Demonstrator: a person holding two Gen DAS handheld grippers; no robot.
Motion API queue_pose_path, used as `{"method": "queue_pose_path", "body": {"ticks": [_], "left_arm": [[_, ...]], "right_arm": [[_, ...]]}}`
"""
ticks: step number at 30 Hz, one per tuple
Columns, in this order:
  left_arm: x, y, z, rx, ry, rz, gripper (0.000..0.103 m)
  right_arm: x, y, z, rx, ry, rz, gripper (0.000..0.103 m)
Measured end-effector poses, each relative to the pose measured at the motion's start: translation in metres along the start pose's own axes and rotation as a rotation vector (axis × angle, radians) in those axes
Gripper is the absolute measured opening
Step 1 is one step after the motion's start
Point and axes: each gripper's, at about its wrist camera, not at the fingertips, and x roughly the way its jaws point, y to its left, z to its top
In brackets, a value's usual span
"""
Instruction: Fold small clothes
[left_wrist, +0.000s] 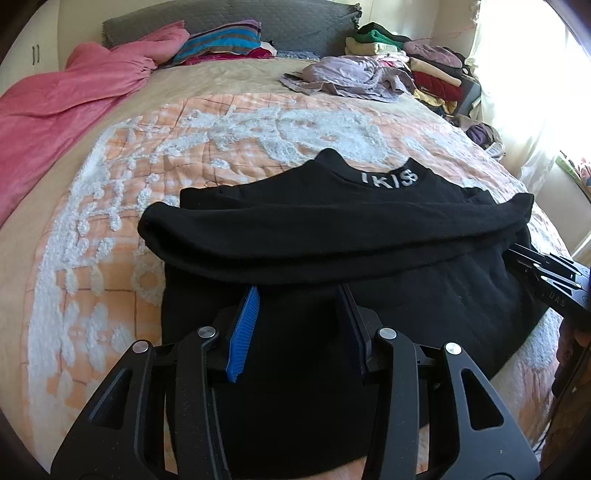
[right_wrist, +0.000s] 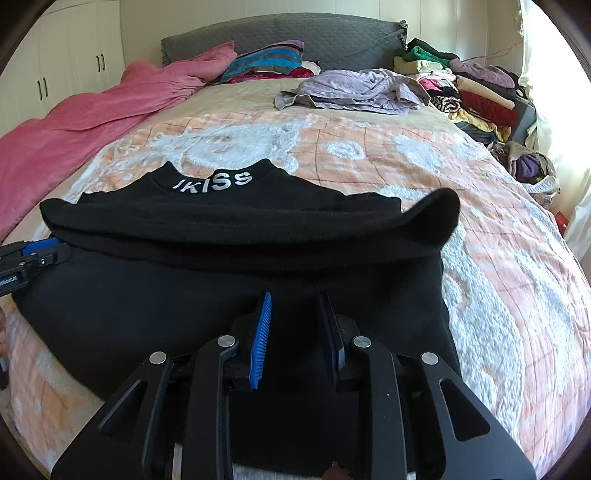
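left gripper (left_wrist: 299, 295): nearest the lens in the left wrist view; fingers apart with a clear gap, over the near part of the black top; cannot tell whether the tips press the cloth, nothing seen clamped between them.
right gripper (right_wrist: 293, 301): fingers apart, narrower gap than the left, over the near part of the same top; nothing seen clamped between them; also shows at the right edge of the left wrist view, beside the top's side.
black top (left_wrist: 332, 236): spread on the bed, collar at the far end with white lettering (right_wrist: 212, 181); a sleeve folded across the body as a thick band from side to side.
bed (left_wrist: 110, 184): orange quilt with white tufted pattern; top lies on its near end.
pink blanket (left_wrist: 66, 99): bunched along the bed's left side.
lilac clothes (right_wrist: 354, 90): loose heap at the far right of the bed.
folded clothes (right_wrist: 476, 88): stacked at the far right edge.
striped pillow (left_wrist: 221, 40): against the grey headboard (right_wrist: 332, 37).
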Motion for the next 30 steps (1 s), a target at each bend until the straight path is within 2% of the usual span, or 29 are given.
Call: {"method": "queue_pose_path", "body": {"ticks": [10,20,30], "left_arm": [[0.013,0.017,0.015,-0.017,-0.011,-0.008,0.036],[0.018,0.025,0.024,-0.009,-0.035,0.021,0.036],[0.015,0.049,0.033,-0.067,-0.051,0.043,0.038]], "right_arm": [[0.021,-0.005,0.026,-0.003,0.001,-0.017,0.024],[0.038,-0.004,0.046,-0.015,0.003,-0.031,0.024],[0.045,-0.009,0.063,-0.009,-0.012,-0.042,0.024]]}}
